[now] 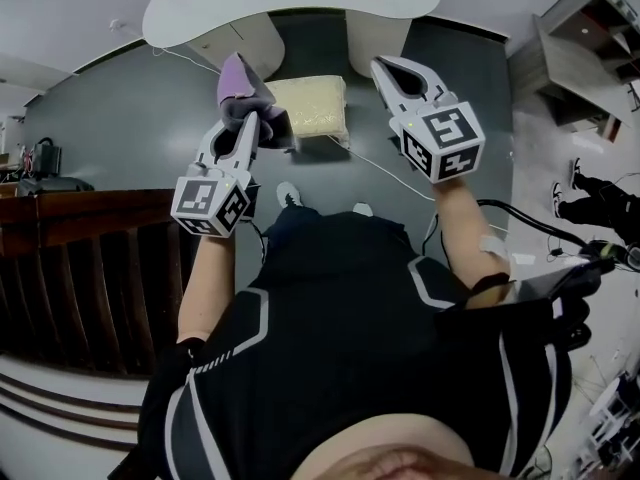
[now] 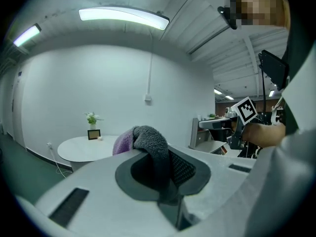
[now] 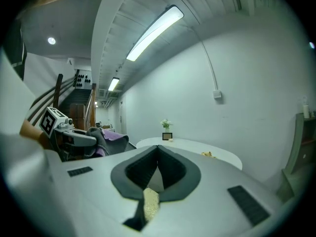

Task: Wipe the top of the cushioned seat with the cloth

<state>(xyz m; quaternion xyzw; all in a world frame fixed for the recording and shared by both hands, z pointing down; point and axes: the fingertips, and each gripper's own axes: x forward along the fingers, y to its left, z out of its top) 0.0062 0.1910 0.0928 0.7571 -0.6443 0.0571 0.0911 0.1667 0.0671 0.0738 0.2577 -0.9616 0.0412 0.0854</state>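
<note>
1. Purple and grey cloth (image 1: 238,86) first, from the head view: it's bunched up at my 11 o'clock, sticking out of my left gripper (image 1: 250,128), raised off the floor and not touching the seat. The cushioned seat (image 1: 310,106), pale yellow, lies on the dark floor (image 1: 120,128) at 12 o'clock, just to the right of the cloth. My right gripper (image 1: 392,71) is up at 1 o'clock, past the seat's right edge. A white round table (image 1: 290,3) stands beyond the seat at 12 o'clock.

2. Left gripper view: jaws clamped on the cloth, no doubt about it. The grey terry folds down between the pads and the purple part bulges out at 11 o'clock. Beyond, at 9 o'clock, I see the table with a small plant (image 2: 92,118) and a picture frame (image 2: 94,134) on it. My other hand, holding its gripper, shows at 3 o'clock.

3. Right gripper view: jaws drawn together, tips meeting, nothing pinched between them. Through the slit below the tips a strip of the yellow seat shows at 6 o'clock. The cloth sits at 9 o'clock in my left gripper.
</note>
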